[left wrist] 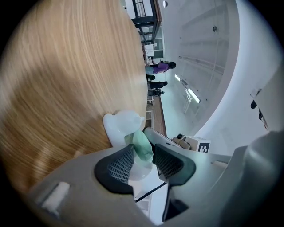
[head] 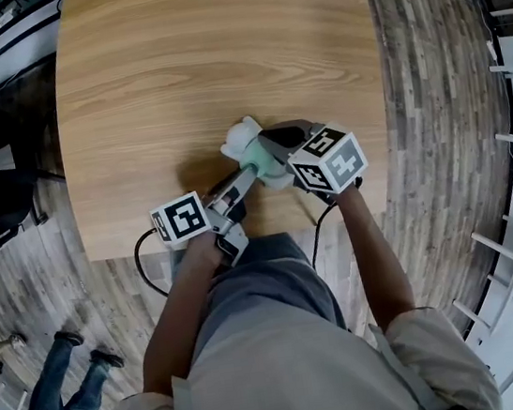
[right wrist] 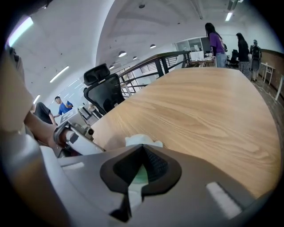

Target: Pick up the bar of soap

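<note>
- The right tool has its jaws almost together. They are clamped on a thin edge of the green soap, and only a sliver of green and white shows between the pads.
- The left tool has its jaws wide apart. The soap stands between them, but the pads do not seem to press on it, so I judge that this tool is not holding it.
- A white piece, partly see-through, sits against the far end of the soap. I cannot tell if it is a wrapper or a small dish.
- The soap is between the two tools, over the near part of the wooden surface, close to its near edge and a little right of the middle.
- A shadow lies on the wood just left of the soap, so it seems to be lifted off. No view shows the gap under it clearly.
- As I judge it, the grasp is made by the right tool and the lift seems to be begun. What is left is to raise the soap well clear and to draw the left tool away.
- The only thing close to the soap is the left tool itself. Its open jaws stand around the soap and could knock it if the two tools move apart carelessly.
- Further out, a black office chair stands beyond the edge of the surface, and some people stand at its far end.
- White shelves are on the right, and a person is on the floor at the near left. None of these is in the way.
</note>
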The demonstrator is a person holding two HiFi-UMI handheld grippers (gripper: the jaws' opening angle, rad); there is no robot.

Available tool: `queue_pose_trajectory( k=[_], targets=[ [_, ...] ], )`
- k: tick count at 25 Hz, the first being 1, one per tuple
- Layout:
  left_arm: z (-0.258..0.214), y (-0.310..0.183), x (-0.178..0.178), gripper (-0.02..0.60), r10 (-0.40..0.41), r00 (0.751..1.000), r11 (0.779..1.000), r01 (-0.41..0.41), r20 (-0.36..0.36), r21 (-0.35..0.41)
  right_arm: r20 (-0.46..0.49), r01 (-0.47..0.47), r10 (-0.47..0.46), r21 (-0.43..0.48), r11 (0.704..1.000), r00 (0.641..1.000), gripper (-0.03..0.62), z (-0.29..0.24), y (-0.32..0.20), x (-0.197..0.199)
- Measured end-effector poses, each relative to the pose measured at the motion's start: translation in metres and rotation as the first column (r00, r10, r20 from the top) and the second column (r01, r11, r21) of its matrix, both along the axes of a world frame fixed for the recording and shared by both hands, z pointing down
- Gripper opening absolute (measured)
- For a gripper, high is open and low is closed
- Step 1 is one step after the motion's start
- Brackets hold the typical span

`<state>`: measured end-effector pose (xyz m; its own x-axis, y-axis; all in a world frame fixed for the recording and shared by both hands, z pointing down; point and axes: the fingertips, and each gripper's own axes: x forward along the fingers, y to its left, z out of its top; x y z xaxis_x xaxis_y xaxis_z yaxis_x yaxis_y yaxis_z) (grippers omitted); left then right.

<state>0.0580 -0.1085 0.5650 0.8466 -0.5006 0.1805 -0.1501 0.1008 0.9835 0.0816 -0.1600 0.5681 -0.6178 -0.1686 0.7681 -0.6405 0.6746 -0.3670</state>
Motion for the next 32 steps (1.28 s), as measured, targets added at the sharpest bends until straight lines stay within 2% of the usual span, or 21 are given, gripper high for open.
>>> queue_pose_trajectory(
  k=[5, 10, 13, 16, 19, 21, 25, 32],
  targets=[
    [-0.002, -0.005, 0.002, 0.161, 0.029, 0.999, 0.999, -0.03, 0.013, 0.031, 0.011, 0.0, 0.0, 0.008, 1.0, 1.0, 0.0, 0.002, -0.004, -0.005],
    [-0.004, -0.012, 0.009, 0.181, 0.022, 0.999, 1.0, -0.021, -0.043, 0.009, 0.011, -0.002, 0.002, -0.003, 1.0, 1.0, 0.0, 0.005, -0.006, -0.008],
    [-0.005, -0.016, 0.012, 0.189, 0.028, 0.998, 1.0, -0.028, -0.053, 0.008, 0.016, -0.013, 0.013, 0.0, 1.0, 1.0, 0.0, 0.005, -0.007, -0.008],
    [-0.003, -0.02, 0.012, 0.175, 0.024, 0.998, 0.999, -0.026, -0.063, -0.023, 0.021, -0.022, 0.022, 0.004, 1.0, 1.0, 0.0, 0.005, -0.007, -0.008],
    [-0.009, -0.025, 0.014, 0.15, 0.0, 0.992, 0.998, -0.008, -0.13, -0.064, 0.027, -0.028, 0.028, 0.007, 1.0, 0.999, 0.0, 0.004, -0.008, -0.008],
    [-0.005, -0.025, 0.013, 0.141, -0.008, 0.992, 0.997, -0.003, -0.129, -0.083, 0.032, -0.036, 0.036, 0.013, 0.999, 0.999, 0.0, 0.004, -0.008, -0.008],
    [-0.013, -0.029, 0.016, 0.138, -0.008, 0.984, 0.998, -0.005, -0.18, -0.069, 0.039, -0.046, 0.045, 0.02, 0.999, 0.998, 0.0, 0.003, -0.008, -0.008],
    [-0.016, -0.03, 0.019, 0.141, 0.016, 0.979, 0.998, -0.028, -0.204, -0.057, 0.047, -0.061, 0.06, 0.017, 0.998, 0.997, 0.0, 0.003, -0.01, -0.007]
  ],
)
